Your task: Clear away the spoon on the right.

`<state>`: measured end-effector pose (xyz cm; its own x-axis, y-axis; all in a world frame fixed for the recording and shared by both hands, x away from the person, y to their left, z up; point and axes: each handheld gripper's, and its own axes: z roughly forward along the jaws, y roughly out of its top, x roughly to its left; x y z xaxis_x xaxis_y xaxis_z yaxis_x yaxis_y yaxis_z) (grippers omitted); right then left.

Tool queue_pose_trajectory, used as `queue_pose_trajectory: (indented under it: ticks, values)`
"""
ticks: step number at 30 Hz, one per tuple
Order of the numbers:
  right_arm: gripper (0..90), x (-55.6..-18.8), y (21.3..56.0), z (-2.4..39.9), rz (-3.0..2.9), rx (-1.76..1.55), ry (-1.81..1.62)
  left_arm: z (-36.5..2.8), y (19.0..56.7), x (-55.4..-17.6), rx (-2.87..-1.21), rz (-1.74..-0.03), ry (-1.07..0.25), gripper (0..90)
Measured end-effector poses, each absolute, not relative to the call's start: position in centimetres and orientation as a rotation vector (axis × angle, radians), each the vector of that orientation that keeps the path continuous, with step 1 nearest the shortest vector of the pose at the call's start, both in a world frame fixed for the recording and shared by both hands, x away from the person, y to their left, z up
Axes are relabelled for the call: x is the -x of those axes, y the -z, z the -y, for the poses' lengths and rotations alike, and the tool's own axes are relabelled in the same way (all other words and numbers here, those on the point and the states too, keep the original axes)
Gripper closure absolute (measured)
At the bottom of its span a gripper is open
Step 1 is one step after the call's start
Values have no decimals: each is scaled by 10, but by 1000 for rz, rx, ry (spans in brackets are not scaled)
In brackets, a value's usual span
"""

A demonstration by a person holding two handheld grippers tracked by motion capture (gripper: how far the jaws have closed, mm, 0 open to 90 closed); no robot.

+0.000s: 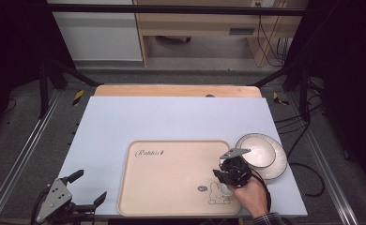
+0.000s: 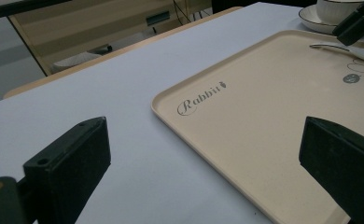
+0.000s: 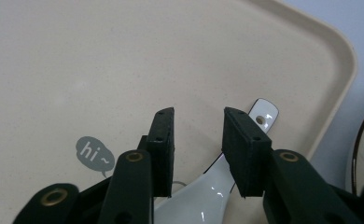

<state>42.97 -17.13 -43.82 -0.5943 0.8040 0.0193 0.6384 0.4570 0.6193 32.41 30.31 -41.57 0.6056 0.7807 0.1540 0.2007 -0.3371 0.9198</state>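
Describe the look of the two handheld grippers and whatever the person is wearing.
Both grippers are black with blocky jaws and brass-coloured pivot rivets. The left gripper carries a grey three-cornered plate dotted with holes; the right gripper has one too, plus a black cable trailing over the table. A dark cuff shows at the wrist.

A pale blue sheet (image 1: 171, 122) covers the table (image 1: 176, 90) (bare wood shows along the far edge). On the sheet lie a beige tray (image 1: 171, 176), near the front edge, and a white plate (image 1: 263, 150) touching the tray's far right corner.
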Motion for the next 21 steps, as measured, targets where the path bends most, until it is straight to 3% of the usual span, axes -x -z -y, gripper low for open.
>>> queue_pose_trajectory:
  ticks: [8,21]
  values:
    - [539,-425,434,173,-2420,-1212,-859,-303,416,-324,-1853,-790,-743,16]
    - [276,-416,427,181,-2370,-1170,-947,-304,416,-325,-1857,-796,-743,16]
